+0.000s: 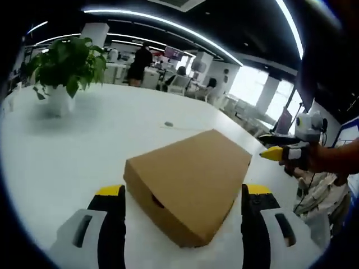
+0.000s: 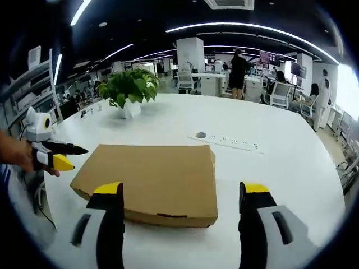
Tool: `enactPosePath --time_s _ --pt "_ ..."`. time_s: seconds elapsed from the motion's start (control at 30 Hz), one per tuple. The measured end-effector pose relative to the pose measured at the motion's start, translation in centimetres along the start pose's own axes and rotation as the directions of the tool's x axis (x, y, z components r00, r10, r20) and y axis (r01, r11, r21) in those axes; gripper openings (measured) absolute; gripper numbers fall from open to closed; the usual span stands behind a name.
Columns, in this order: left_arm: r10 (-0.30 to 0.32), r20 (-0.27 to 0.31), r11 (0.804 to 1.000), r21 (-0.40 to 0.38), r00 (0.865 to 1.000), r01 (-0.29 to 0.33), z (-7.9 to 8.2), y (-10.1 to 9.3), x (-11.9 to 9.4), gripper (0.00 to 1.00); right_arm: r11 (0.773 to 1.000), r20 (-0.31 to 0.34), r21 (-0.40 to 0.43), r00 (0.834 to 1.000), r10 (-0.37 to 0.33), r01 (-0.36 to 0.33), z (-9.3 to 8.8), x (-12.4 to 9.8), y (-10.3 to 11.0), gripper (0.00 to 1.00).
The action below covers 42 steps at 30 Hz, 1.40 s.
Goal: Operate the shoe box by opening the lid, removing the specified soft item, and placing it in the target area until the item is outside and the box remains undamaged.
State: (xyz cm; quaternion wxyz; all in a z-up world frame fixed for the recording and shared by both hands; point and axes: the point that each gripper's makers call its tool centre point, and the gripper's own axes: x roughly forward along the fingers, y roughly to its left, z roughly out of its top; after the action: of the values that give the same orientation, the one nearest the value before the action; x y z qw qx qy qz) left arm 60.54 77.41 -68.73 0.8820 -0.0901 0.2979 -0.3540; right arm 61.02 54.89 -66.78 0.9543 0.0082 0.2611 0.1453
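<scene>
Plain brown shoe box (image 1: 190, 188), white table (image 1: 67, 151), green plant (image 1: 67, 64).

potted plant (image 2: 130, 89), power strip (image 2: 227, 140), white table (image 2: 280, 162)

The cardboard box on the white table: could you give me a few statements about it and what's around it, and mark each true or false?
1. The cardboard box lies closed on the white table. True.
2. The left gripper is clamped on the lid. False: its jaws stand open on either side of the box's near corner.
3. A potted plant stands on the table beyond the box. True.
4. A soft item lies on the table beside the box. False: none is out.
5. The right gripper is open. True.
</scene>
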Motion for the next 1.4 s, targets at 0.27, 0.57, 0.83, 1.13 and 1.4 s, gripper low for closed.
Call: enactPosePath --time_s 0.27,0.57,0.83,1.13,1.4 --pt "0.081 -0.065 0.995 -0.046 0.995 -0.084 -1.4 2.1 1.9 0.75 0.989 -0.020 0.146 1.000 -0.021 0.024 -0.7 3.9 -2.6 0.68" --pt "0.128 -0.074 0.967 -0.211 0.989 -0.140 -1.9 2.9 3.2 0.66 0.975 -0.071 0.221 0.997 0.021 -0.004 -1.7 6.5 -3.0 0.48" --pt "0.150 -0.087 0.928 -0.330 0.985 -0.171 -1.9 3.8 4.0 0.69 0.945 -0.068 0.322 0.994 0.091 -0.064 -1.5 6.9 -2.5 0.37" --pt "0.135 -0.062 0.936 -0.319 0.989 -0.148 -2.1 3.5 3.7 0.67 0.949 -0.065 0.309 0.993 0.096 -0.072 -2.1 6.0 -1.8 0.35" --pt "0.107 -0.051 0.947 -0.299 0.993 -0.117 -3.2 3.4 1.8 0.67 0.945 -0.067 0.321 0.993 0.094 -0.068 -3.6 3.8 0.0 0.35"
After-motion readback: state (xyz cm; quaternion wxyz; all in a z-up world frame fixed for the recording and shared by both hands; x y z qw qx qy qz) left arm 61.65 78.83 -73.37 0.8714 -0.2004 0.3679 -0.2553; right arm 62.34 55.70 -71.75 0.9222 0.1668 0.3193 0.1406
